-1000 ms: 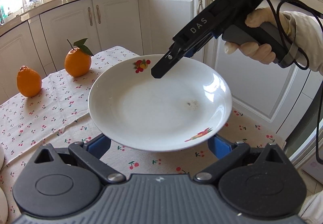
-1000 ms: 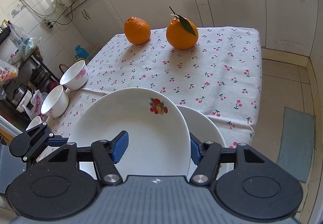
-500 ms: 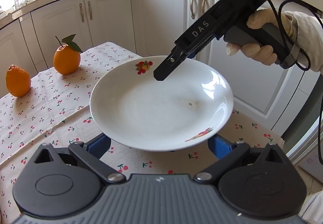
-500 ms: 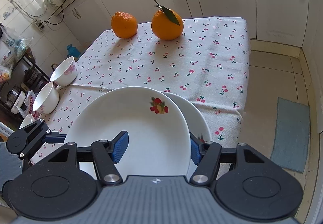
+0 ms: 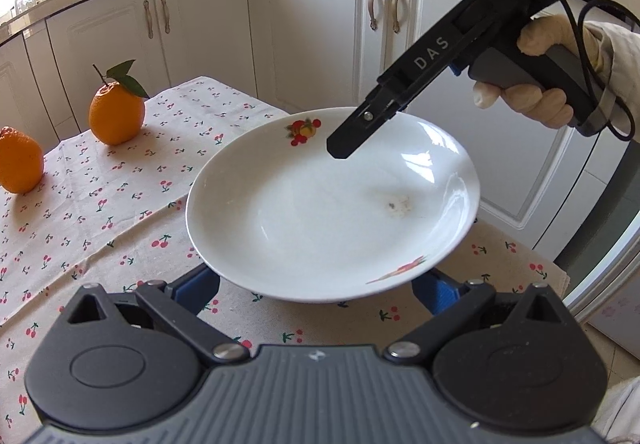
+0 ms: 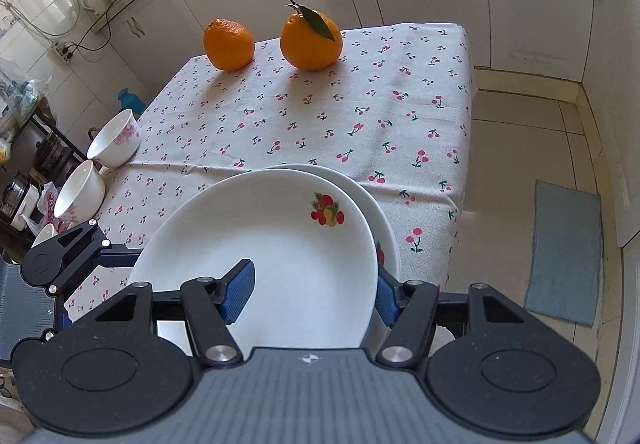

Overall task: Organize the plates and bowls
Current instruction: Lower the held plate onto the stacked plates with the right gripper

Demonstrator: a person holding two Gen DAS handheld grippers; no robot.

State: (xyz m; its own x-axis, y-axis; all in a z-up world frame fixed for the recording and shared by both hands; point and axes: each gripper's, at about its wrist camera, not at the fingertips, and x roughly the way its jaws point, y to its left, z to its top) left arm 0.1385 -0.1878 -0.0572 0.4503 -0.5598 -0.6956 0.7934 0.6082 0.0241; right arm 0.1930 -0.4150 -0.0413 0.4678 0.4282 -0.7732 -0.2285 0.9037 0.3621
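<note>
A plate [image 6: 264, 260] is pinched at its rim by the right gripper [image 6: 314, 294], above a second plate [image 6: 386, 228] on the table [image 6: 360, 104]. The left gripper [image 5: 316, 290] is spread beneath. Stacking seems underway; level lowering is called for next.

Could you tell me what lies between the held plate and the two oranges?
Only bare cherry-print tablecloth between plate and oranges, in the right wrist view.

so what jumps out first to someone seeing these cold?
The white plate with its fruit print, held by the right gripper with one of the jaws over its inner face, above a second plate near the table's front edge. Next, two oranges at the far side of the cherry-print tablecloth, one with a leaf. White bowls line the left edge.
</note>
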